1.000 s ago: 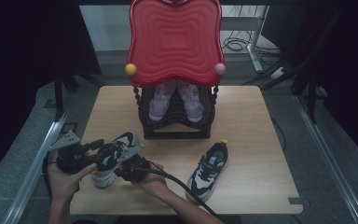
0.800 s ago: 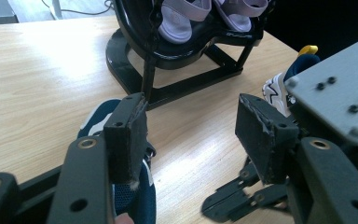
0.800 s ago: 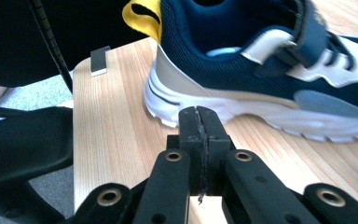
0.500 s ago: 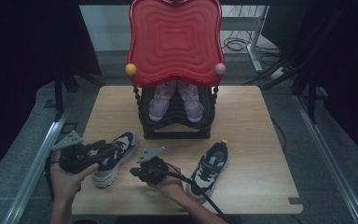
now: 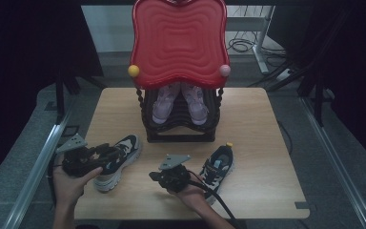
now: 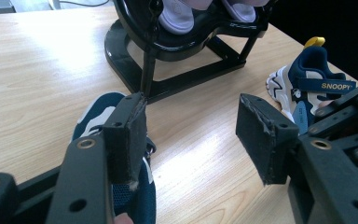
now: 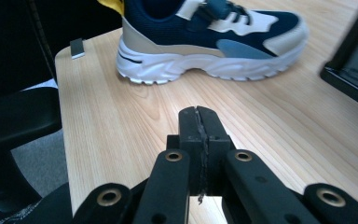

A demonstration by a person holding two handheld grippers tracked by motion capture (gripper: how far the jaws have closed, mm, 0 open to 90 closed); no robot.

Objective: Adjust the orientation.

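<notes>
Left tool (image 6: 191, 135) open, jaws wide apart, nothing between the pads; left shoe (image 6: 116, 186) sits just under its left jaw, touching or not unclear. Right tool (image 7: 199, 140) closed, pads pressed together, empty, low over the surface (image 7: 279, 130); right shoe (image 7: 209, 39) lies ahead of it, apart. Black rack (image 5: 178, 119) with a pale pair (image 5: 178, 100) stands beyond both tools, under a red panel (image 5: 178, 43).

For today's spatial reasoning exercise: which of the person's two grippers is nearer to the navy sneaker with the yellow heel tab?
Right. The right gripper, jaws shut, sits just beside the sneaker with the yellow heel tab, on its left in the high view. The left gripper, jaws open, is farther off over the other navy sneaker.
</notes>
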